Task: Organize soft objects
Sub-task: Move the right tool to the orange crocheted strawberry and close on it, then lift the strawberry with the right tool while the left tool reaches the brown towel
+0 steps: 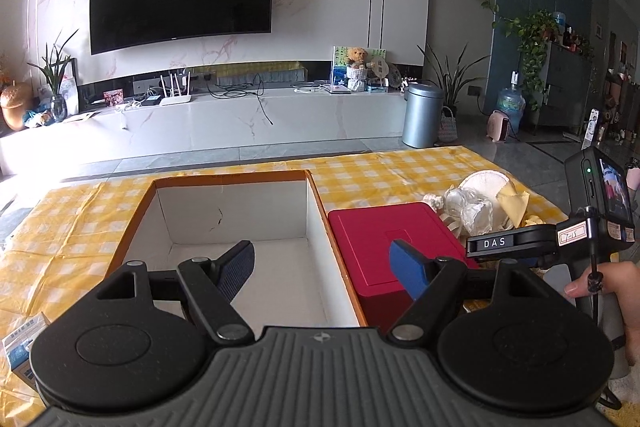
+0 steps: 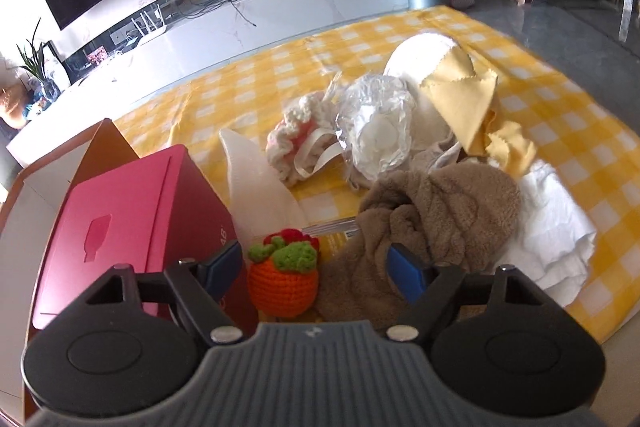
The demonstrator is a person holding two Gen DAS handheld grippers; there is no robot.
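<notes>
My right gripper [image 2: 316, 267] is open and points down at a pile of soft things on the yellow checked cloth [image 2: 280, 67]. An orange crocheted fruit [image 2: 284, 283] with green leaves sits between its fingers, close to the left pad. The right pad rests against a brown fleece cloth [image 2: 440, 211]. Beyond lie a yellow cloth [image 2: 468, 95], a crumpled clear bag [image 2: 376, 123], a white and pink crocheted piece [image 2: 296, 131] and a white folded cloth [image 2: 560, 223]. My left gripper [image 1: 324, 267] hovers open and holds nothing over an empty orange-rimmed cardboard box [image 1: 240, 211].
A red lidded box [image 1: 380, 239] stands between the cardboard box and the pile, also the red box [image 2: 132, 211] left of the fruit. A hand [image 1: 612, 287] holds the other tool's black body [image 1: 512, 245] at right. A small blue-white carton [image 1: 20, 347] lies at lower left.
</notes>
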